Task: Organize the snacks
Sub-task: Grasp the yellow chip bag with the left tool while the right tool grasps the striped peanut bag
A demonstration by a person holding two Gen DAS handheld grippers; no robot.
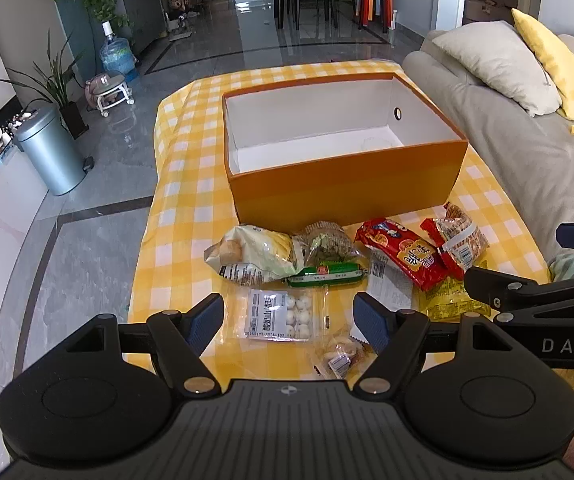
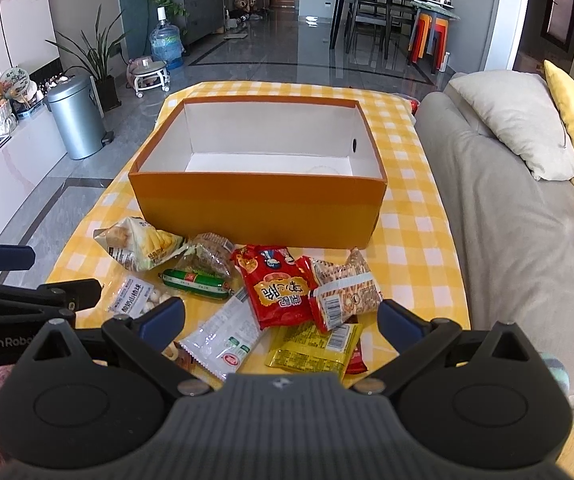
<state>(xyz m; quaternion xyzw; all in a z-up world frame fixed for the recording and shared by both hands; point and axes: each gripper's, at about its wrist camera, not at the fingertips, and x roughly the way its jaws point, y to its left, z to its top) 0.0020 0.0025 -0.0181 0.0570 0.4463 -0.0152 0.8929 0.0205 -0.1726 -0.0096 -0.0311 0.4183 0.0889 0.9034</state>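
An open orange box (image 1: 343, 184) (image 2: 255, 208) with a white, empty inside stands on the yellow checked tablecloth. In front of it lies a pile of snacks: a pale bread bag (image 1: 253, 254) (image 2: 143, 242), a green sausage (image 1: 327, 274) (image 2: 195, 282), a clear pack of white balls (image 1: 281, 314) (image 2: 137, 298), a red packet (image 1: 405, 258) (image 2: 277, 290), a cracker pack (image 1: 461, 238) (image 2: 347, 290), a white sachet (image 2: 227, 340) and a yellow packet (image 2: 313, 346). My left gripper (image 1: 289, 320) is open above the ball pack. My right gripper (image 2: 281, 320) is open above the sachet and yellow packet.
A grey sofa (image 2: 507, 208) with beige and yellow cushions runs along the table's right side. A metal bin (image 2: 75, 120), plants and a water bottle (image 2: 165, 42) stand on the floor to the left. A dining table with chairs (image 2: 387, 8) is far behind.
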